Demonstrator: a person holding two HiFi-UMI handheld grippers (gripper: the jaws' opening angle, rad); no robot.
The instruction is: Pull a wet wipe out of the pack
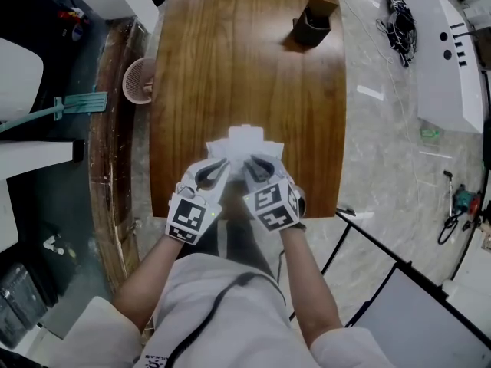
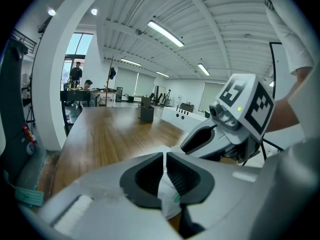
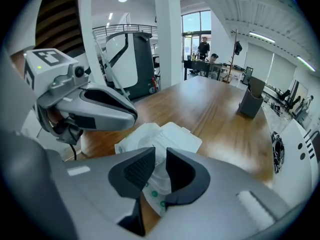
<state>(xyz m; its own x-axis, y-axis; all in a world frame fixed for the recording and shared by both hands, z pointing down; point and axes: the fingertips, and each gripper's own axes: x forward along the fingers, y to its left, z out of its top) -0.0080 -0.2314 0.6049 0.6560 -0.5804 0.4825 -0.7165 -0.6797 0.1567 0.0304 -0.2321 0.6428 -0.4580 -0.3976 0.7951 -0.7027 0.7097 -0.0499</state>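
The white wet wipe pack (image 1: 245, 142) lies on the wooden table (image 1: 238, 60) close to its front edge, with its lid flap (image 3: 176, 135) lifted at the far side. My left gripper (image 1: 223, 164) is shut on a thin white edge of the pack (image 2: 169, 196) that carries green print. My right gripper (image 1: 250, 162) sits just right of it. Its jaws stand a little apart and pinch the pack's near end (image 3: 156, 184). In the left gripper view the right gripper (image 2: 200, 140) shows alongside; in the right gripper view the left gripper (image 3: 107, 106) does.
A dark pen holder (image 1: 314, 21) stands at the table's far end. A pink basket (image 1: 140, 80) and a teal broom (image 1: 77, 104) lie on the floor to the left. A white machine (image 1: 449, 60) and cables are at the right. The person's torso is just behind the table edge.
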